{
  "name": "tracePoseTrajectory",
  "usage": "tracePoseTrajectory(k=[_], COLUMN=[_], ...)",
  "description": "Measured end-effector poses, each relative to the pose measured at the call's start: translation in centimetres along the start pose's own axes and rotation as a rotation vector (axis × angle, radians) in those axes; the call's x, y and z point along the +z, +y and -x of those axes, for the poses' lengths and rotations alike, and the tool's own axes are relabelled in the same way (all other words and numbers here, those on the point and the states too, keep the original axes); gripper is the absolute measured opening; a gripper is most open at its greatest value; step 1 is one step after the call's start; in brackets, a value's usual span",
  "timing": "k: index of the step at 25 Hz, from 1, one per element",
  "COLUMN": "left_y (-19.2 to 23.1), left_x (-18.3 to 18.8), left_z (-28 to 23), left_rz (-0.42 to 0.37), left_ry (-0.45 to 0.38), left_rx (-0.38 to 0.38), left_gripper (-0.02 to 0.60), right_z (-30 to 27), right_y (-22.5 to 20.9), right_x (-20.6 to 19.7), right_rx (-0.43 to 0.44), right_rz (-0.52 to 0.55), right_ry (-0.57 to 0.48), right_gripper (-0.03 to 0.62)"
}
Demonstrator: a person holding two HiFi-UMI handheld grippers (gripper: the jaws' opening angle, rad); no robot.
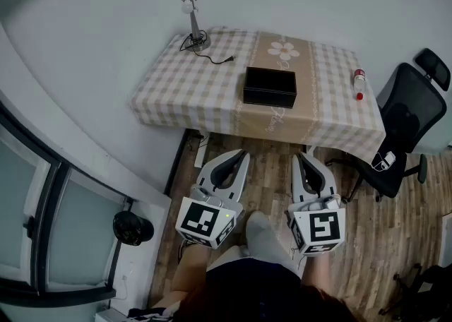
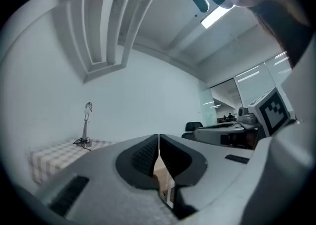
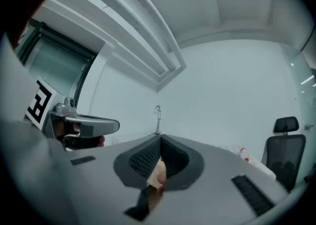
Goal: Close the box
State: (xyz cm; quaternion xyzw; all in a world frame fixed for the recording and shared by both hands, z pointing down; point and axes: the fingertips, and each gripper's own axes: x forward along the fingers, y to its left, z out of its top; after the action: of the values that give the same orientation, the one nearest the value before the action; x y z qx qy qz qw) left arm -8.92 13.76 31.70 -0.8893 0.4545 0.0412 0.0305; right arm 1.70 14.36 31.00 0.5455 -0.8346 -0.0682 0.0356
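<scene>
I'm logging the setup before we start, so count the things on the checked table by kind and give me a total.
Desk lamp: 1
Black box: 1
Small bottle: 1
Total: 3

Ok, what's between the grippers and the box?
In the head view, only a strip of floor and the tablecloth lie between the left gripper, the right gripper and the box; no object stands between.
</scene>
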Motion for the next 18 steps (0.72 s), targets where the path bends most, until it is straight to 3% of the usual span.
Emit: tracePoseTrajectory(k=[8,18], left_y=[-0.4,0.0], left_x=[0.1,0.2], left_z=[0.7,-1.1], left_rz=[0.007,0.001], left_ry=[-0.004,-0.005], left_rx=[-0.024,-0.034], left_gripper=[0.031,0.03], right_z=[1.0,-0.4], right_y=[0.7,-0.4], right_x=[0.2,-0.1], right_rx=[0.013,0.003], right_rz=[-0.064,-0.047], right_ry=[-0.021,0.001], right_gripper=[0.017,0.017])
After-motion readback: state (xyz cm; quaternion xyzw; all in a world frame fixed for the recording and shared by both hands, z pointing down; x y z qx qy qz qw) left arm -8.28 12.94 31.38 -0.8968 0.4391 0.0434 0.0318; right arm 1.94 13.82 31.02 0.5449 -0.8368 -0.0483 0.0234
